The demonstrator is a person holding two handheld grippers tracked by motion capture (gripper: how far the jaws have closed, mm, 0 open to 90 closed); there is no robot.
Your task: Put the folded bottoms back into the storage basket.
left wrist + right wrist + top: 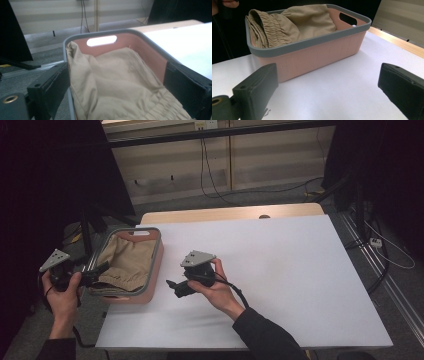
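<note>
A pink basket with a grey rim (pixel 156 257) stands at the left end of the white table (pixel 280 270). A crumpled tan garment (pixel 127 262) with an elastic waistband lies in it. My left gripper (pixel 97 274) is at the basket's near left corner. In the left gripper view it (pixel 117 96) is open, its jaws to either side of the garment (pixel 117 72) just over the rim (pixel 100 33). My right gripper (pixel 175 289) hovers over the table just right of the basket. It (pixel 329 92) is open and empty, facing the basket's side (pixel 317 58) and the garment (pixel 307 20).
A wooden strip (pixel 230 213) runs along the table's far edge. Cables and a power strip (pixel 376 242) lie on the floor at the right. A black stand (pixel 86 232) rises left of the basket. White table surface (pixel 342 82) stretches right of the basket.
</note>
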